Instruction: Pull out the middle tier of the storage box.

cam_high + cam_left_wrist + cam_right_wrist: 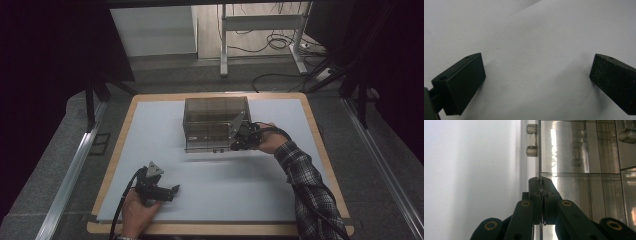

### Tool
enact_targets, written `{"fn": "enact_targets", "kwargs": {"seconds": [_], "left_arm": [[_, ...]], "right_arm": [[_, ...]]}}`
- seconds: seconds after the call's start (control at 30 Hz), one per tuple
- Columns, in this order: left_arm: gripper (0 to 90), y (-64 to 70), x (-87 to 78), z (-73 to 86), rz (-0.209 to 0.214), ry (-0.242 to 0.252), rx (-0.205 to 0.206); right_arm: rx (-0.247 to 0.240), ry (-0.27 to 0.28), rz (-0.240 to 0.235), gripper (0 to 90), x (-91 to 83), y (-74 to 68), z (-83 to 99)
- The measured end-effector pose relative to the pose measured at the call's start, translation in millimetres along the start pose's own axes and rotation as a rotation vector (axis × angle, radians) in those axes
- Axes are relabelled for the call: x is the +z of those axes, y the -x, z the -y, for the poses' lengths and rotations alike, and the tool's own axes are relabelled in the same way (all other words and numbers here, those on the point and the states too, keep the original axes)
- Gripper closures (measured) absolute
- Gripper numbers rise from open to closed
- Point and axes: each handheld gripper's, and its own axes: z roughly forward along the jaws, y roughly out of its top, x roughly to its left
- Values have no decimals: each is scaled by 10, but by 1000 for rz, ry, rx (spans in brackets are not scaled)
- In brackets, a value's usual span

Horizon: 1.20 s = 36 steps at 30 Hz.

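Box, clear smoky plastic, compartmented (216, 123), on white-topped counter (150, 130): right hand-held gripper (541, 185) clamped on its thin wall; left hand-held gripper (537, 75) spread wide, empty.

Clear smoky plastic box (216, 122) with internal dividers, sat upright on the table's white mat (150, 145), near the far edge, about centred. Near-right wall pinched between the right gripper (235, 145) jaws.

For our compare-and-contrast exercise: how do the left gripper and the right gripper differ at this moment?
The left gripper has its jaws wide apart with nothing between them; the right gripper is shut on a thin panel edge of the clear box. The left hovers low over the white mat; the right is at the box's front. Both are hand-held with black jaws.
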Motion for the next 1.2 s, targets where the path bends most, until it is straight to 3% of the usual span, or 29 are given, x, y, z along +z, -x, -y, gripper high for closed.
{"fn": "enact_targets", "kwargs": {"seconds": [0.4, 0.7, 1.2], "left_arm": [[0, 0, 0, 0, 0, 0, 0], [0, -2, 0, -1, 0, 0, 3], [0, 0, 0, 0, 0, 0, 0]], "right_arm": [[8, 9, 24, 829, -6, -42, -2], [18, 40, 67, 714, -73, -84, -25], [140, 108, 129, 491, -155, -217, 33]]}}
